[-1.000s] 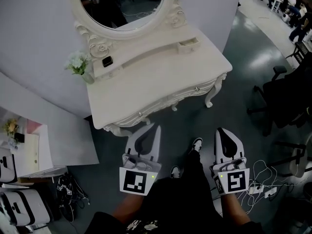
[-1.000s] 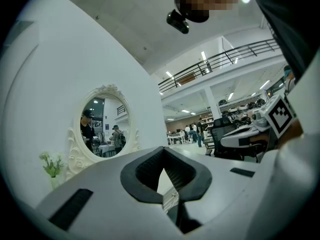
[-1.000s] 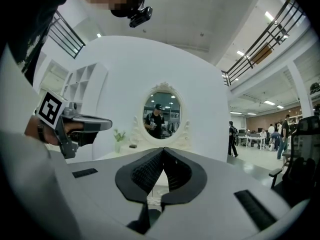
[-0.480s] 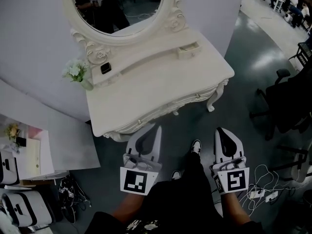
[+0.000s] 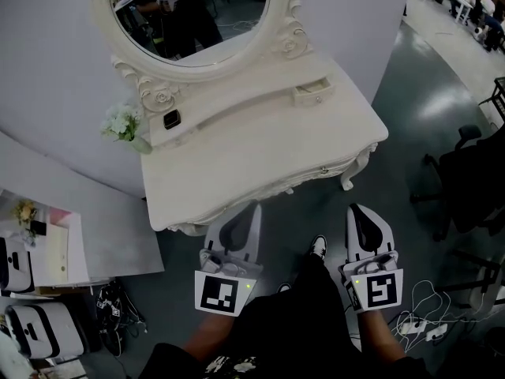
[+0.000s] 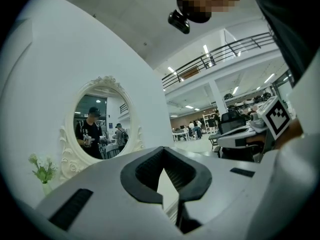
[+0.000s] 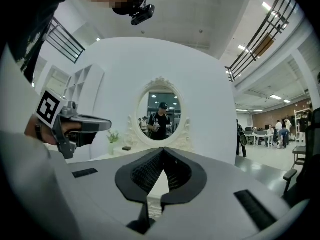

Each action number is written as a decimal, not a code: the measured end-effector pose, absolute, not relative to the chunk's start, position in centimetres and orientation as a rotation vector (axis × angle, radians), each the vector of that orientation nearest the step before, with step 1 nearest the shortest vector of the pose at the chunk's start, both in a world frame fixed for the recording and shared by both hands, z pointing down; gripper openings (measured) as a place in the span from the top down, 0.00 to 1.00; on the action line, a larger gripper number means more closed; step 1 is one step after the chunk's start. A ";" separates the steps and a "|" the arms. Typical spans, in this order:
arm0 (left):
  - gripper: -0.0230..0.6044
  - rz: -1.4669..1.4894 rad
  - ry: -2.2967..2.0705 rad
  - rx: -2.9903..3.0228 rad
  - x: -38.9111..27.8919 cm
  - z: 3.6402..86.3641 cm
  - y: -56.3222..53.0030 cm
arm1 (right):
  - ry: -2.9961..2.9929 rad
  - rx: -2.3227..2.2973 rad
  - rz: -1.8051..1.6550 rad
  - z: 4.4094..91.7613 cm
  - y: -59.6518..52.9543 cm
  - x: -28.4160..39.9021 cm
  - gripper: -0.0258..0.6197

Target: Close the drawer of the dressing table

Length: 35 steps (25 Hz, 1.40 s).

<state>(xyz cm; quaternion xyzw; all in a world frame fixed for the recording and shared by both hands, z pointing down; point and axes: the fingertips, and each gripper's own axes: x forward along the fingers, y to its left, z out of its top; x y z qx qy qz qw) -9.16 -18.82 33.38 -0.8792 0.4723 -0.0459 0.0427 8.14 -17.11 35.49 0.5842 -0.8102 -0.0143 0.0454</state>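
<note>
The white dressing table point(image 5: 237, 160) stands against the wall under its oval mirror point(image 5: 189, 14). On its raised back shelf, at the right, a small drawer point(image 5: 313, 93) sticks out a little. Both grippers hang level in front of the table's near edge, short of it. My left gripper point(image 5: 254, 208) is shut and empty, close to the table's front edge. My right gripper point(image 5: 354, 209) is also shut and empty, over the floor beside the table's right leg. The mirror point(image 7: 160, 116) shows in the right gripper view beyond the closed tips point(image 7: 162, 150). The left gripper view shows closed tips point(image 6: 163, 150) too.
A vase of white flowers point(image 5: 122, 123) and a small dark object point(image 5: 171, 119) sit at the shelf's left. A low white cabinet point(image 5: 55, 247) and bags point(image 5: 39, 330) stand at the left. Black office chairs point(image 5: 473, 172) and floor cables point(image 5: 418, 322) are at the right.
The table's front edge has come nearer to both grippers, which have advanced toward it together. Both stay shut and empty.
</note>
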 end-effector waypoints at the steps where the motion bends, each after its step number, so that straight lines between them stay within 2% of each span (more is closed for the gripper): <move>1: 0.96 -0.137 1.447 -2.688 -8.8 33.3 -19.4 | -2.471 1.782 -0.037 35.5 -17.7 8.5 0.96; 24: 0.96 -0.149 1.594 -2.635 -0.7 32.6 -30.9 | -2.502 1.582 -0.062 36.0 -31.1 15.5 0.96; 27: 0.96 -0.170 1.626 -2.629 -0.5 33.3 -31.5 | -2.515 1.572 -0.063 36.3 -32.6 15.8 0.90; 29: 0.96 -0.183 1.643 -2.626 -0.3 33.7 -31.8 | -2.529 1.570 -0.048 36.7 -33.3 16.0 0.84; 35: 0.96 -0.166 1.658 -2.625 -0.3 34.2 -33.5 | -2.525 1.543 -0.039 37.7 -35.0 15.7 0.79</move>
